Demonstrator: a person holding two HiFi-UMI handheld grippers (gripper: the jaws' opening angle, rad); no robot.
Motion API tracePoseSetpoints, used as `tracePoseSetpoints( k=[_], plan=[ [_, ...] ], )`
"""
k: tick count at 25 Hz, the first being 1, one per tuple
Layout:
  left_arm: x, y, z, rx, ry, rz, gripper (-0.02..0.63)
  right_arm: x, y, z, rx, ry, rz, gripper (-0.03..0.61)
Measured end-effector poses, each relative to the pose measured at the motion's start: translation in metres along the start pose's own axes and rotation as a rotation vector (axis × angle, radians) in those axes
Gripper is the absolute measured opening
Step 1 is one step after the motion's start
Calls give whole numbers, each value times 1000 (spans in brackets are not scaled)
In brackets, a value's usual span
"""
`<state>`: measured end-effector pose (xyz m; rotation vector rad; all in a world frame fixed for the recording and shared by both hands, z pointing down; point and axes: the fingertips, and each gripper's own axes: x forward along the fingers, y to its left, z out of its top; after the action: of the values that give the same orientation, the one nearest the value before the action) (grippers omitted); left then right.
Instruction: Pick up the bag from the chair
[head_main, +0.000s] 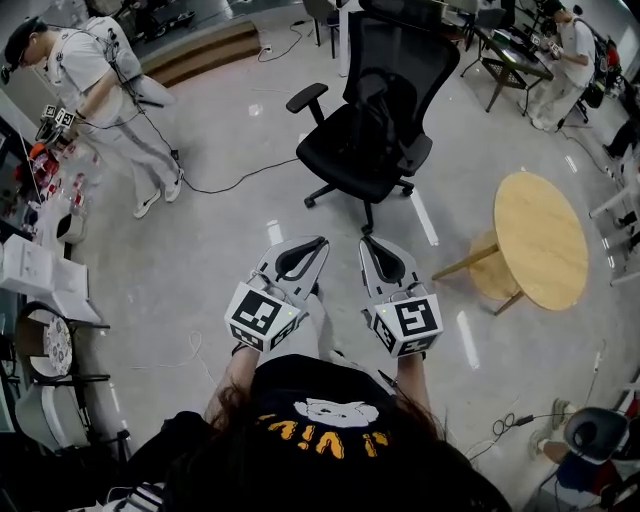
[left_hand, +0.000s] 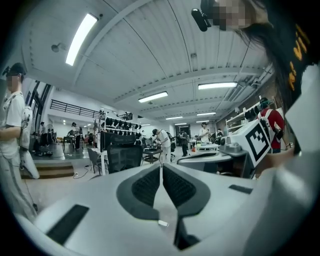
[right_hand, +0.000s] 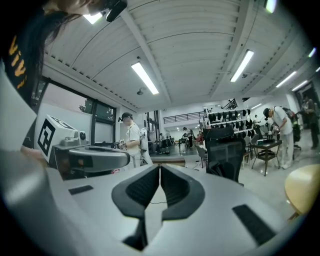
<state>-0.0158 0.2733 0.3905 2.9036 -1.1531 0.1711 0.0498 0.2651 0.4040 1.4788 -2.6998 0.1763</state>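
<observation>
Hovering shut and empty, left claw (head_main: 318, 243) and right claw (head_main: 370, 243) face the chair (head_main: 345, 160) well ahead; its black bag (head_main: 388, 120) looks soft and light, best pinched at its top.

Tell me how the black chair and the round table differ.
The chair is black; the table is pale wood. The chair has a wheeled star base, the table splayed legs. The chair seems to hold a dark bag; the table's top is bare. Both stand on the floor.
</observation>
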Motion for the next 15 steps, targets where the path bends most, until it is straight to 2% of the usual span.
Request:
tracePoseSetpoints(
  k=[7,15],
  plan=[
    [27,33,-14,-28,10,-5,21,37,-18,-7,-9,28,-3,9],
    [70,105,-17,-54,4,-49,21,117,-43,-1,-14,56,-38,9]
  ],
)
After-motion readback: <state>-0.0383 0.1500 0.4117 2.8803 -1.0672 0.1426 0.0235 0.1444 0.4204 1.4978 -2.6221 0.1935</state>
